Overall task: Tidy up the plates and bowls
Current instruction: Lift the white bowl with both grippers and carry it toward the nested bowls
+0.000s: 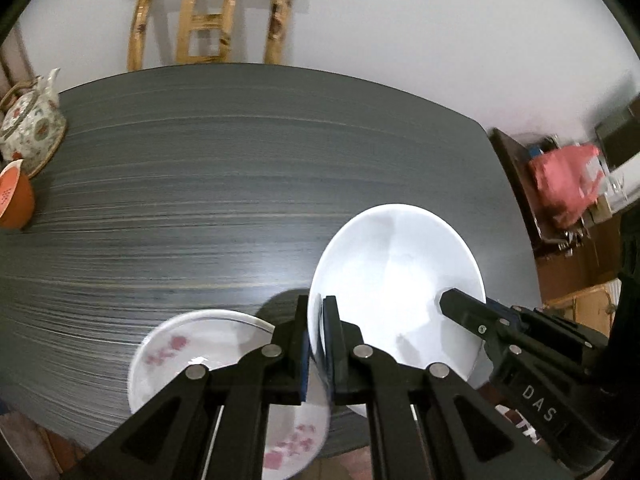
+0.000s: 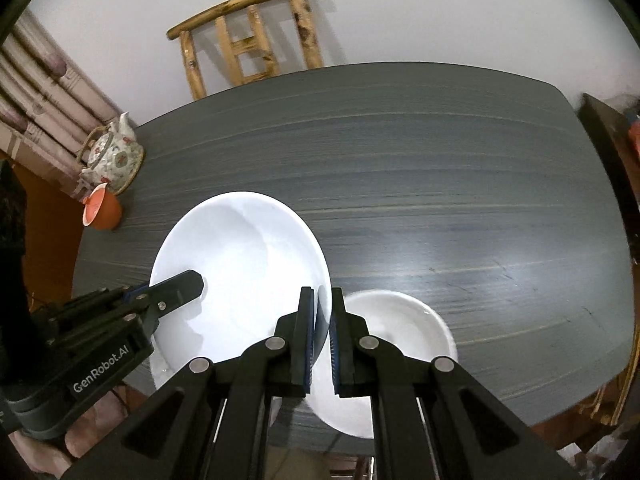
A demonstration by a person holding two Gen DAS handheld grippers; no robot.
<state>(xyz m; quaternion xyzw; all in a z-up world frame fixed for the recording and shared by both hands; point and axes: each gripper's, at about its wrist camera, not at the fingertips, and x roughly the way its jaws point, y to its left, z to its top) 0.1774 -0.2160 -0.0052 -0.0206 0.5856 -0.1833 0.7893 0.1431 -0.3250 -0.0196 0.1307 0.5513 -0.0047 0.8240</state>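
Observation:
A large plain white plate is held in the air above the dark table between both grippers. My left gripper is shut on its left rim. My right gripper is shut on its right rim; the plate also shows in the right wrist view. The right gripper shows in the left wrist view, the left one in the right wrist view. Below the plate, a white plate with pink flowers lies at the near table edge. A plain white bowl stands on the table under my right gripper.
A flowered teapot and an orange cup stand at the table's left edge. A bamboo chair stands behind the table against the wall. A side table with a red bag is to the right.

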